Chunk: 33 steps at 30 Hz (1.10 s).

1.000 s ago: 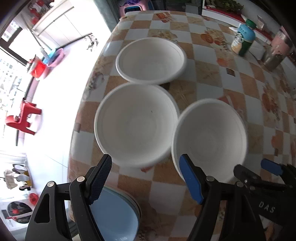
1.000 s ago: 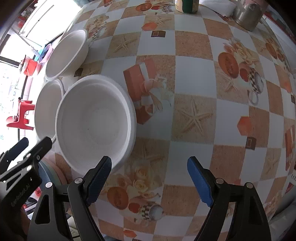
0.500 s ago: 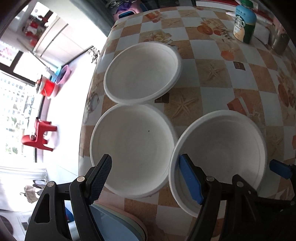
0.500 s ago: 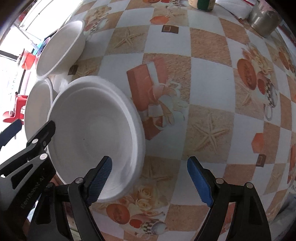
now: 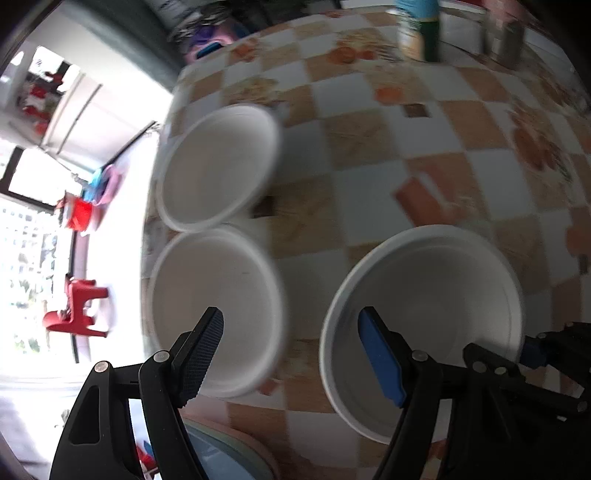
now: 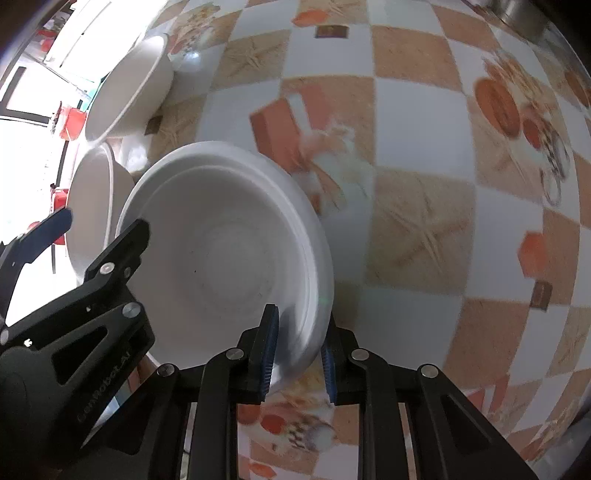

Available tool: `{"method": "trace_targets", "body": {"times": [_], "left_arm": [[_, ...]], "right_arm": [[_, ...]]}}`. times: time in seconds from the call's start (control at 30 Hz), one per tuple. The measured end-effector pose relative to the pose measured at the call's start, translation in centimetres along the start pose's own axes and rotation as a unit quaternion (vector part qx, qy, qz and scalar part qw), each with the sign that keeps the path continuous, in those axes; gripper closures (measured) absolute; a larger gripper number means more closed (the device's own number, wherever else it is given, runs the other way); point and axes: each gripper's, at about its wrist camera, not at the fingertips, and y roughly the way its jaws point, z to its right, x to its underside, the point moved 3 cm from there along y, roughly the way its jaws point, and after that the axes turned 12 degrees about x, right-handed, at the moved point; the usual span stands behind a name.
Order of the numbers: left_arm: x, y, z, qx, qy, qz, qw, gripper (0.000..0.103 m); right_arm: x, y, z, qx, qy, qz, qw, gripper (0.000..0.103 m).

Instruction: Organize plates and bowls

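— Where are the bowls?

— Three white bowls sit on the checked tabletop [image 6: 417, 122]. The far bowl [image 5: 218, 166] and the middle bowl [image 5: 214, 310] lie close together by the tabletop's left edge, one behind the other. The near bowl [image 6: 229, 258] sits to their right, a little apart from the middle one.

— What is the right hand-held gripper [image 6: 297, 349] doing?

— Its jaws have just been closing, and the blue pads now pinch the near bowl's rim, one pad inside the bowl and one outside.

— And the left hand-held gripper [image 5: 291, 354]?

— Its jaws stand wide apart with nothing between the pads. One finger hangs over the middle bowl, the other over the near bowl's left rim.

— Anything else nearby?

— A stack of plates [image 5: 221, 458], blue on top, shows at the bottom of the left view, below the middle bowl. A bottle [image 5: 421, 29] and a metal can [image 5: 506, 40] stand blurred at the far end.
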Motion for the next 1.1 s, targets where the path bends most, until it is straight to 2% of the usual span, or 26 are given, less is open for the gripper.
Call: {"method": "trace_targets", "body": {"times": [0.03, 0.1, 0.17, 0.27, 0.37, 0.6, 0.9, 1.1], "left_arm": [[0.0, 0.0, 0.6, 0.008, 0.006, -0.002, 0.9999, 0.025], [0.2, 0.2, 1.7, 0.025, 0.018, -0.008, 0.9995, 0.033], [0.6, 0.7, 2.8, 0.047, 0.027, -0.024, 0.9982, 0.048], [1.3, 1.7, 3.8, 0.095, 0.015, -0.058, 0.9936, 0.066], [2.0, 2.3, 4.8, 0.127, 0.010, -0.078, 0.9889, 0.075], [4.0, 1.6, 9.1, 0.133, 0.066, -0.081, 0.9856, 0.075], [6.6, 0.5, 14.6, 0.168, 0.133, -0.091, 0.9724, 0.075], [7.3, 0.1, 16.3, 0.167, 0.154, -0.088, 0.9698, 0.075]], "right_arm": [[0.3, 0.1, 0.3, -0.002, 0.002, -0.001, 1.000, 0.080], [0.9, 0.3, 0.8, -0.005, 0.007, -0.004, 1.000, 0.080], [1.5, 0.6, 1.4, -0.008, 0.011, -0.007, 1.000, 0.080], [2.6, 1.1, 2.0, -0.010, 0.016, -0.010, 1.000, 0.079], [2.6, 1.4, 2.4, -0.009, 0.024, -0.013, 1.000, 0.079], [3.5, 2.4, 3.0, 0.007, 0.043, -0.023, 0.999, 0.079], [5.4, 4.4, 5.3, 0.031, 0.082, -0.051, 0.995, 0.079], [5.4, 6.0, 5.0, 0.038, 0.103, -0.060, 0.992, 0.079]]}}
